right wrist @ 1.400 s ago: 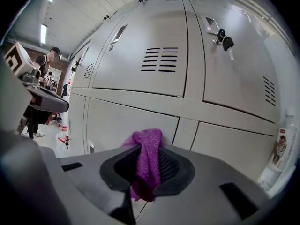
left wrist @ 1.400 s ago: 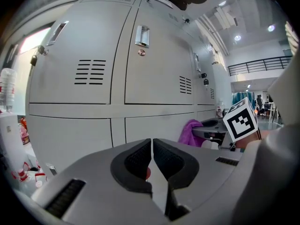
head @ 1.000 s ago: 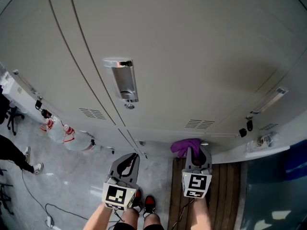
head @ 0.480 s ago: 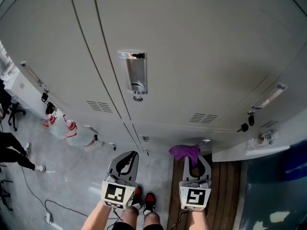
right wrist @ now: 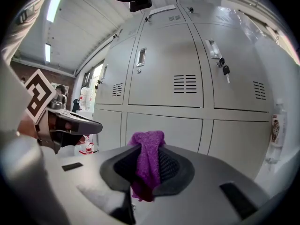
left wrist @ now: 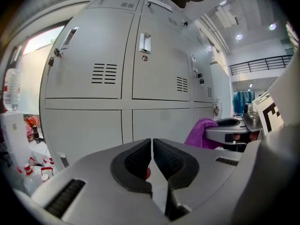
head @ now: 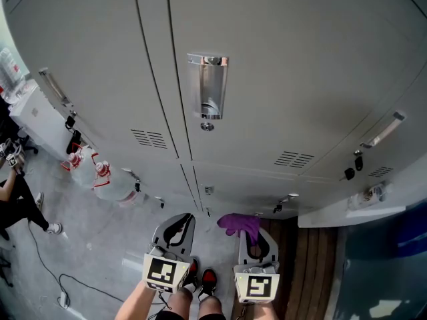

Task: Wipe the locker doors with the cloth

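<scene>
The right gripper (head: 256, 240), in the head view, carries the purple cloth (head: 237, 223) low before the locker doors (head: 287, 79), seemingly clear of them; the left gripper view shows the left gripper (left wrist: 152, 157) closed and empty; the right gripper view shows jaws pinching this soft, light cloth mid-bunch, sensibly.
</scene>
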Action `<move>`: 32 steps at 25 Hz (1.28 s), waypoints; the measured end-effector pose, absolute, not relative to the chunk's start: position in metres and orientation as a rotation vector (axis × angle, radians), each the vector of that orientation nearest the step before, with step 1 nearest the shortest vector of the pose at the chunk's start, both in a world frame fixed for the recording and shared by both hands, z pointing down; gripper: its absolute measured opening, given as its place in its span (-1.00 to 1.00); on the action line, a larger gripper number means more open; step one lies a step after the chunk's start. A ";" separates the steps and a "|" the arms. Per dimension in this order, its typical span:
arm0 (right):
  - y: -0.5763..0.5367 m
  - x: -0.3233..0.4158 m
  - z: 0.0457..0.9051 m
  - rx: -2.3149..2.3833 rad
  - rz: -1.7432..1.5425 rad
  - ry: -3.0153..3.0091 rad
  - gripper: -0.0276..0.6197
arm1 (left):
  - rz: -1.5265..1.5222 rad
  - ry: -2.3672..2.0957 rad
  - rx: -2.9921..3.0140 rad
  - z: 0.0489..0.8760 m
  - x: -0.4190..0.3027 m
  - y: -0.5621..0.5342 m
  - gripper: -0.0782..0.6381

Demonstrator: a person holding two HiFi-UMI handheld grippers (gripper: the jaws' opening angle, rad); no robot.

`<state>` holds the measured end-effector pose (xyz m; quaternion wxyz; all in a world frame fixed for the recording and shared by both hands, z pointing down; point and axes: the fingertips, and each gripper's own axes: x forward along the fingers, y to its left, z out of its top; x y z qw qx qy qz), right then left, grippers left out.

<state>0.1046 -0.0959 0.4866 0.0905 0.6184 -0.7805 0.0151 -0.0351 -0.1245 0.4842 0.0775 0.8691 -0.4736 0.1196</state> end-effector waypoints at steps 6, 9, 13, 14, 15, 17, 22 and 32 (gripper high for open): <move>-0.111 0.080 0.515 1.741 0.063 -2.330 -0.71 | 0.378 -1.435 2.599 0.500 -0.043 -0.128 -0.69; -0.121 0.074 0.527 1.724 0.105 -2.327 -0.71 | 0.373 -1.443 2.597 0.509 -0.047 -0.132 -0.69; -0.137 0.071 0.538 1.744 0.118 -2.332 -0.71 | 0.379 -1.454 2.593 0.523 -0.054 -0.138 -0.69; -0.142 0.070 0.541 1.748 0.120 -2.333 -0.71 | 0.378 -1.457 2.592 0.525 -0.055 -0.140 -0.69; -0.146 0.069 0.543 1.747 0.117 -2.335 -0.71 | 0.377 -1.460 2.590 0.527 -0.057 -0.142 -0.69; -0.155 0.065 0.549 1.735 0.105 -2.336 -0.71 | 0.372 -1.463 2.592 0.531 -0.059 -0.146 -0.69; -0.176 0.057 0.561 1.723 0.091 -2.341 -0.71 | 0.369 -1.482 2.590 0.539 -0.064 -0.155 -0.69; -0.203 0.042 0.582 1.680 0.064 -2.352 -0.71 | 0.411 -1.508 2.553 0.555 -0.075 -0.168 -0.69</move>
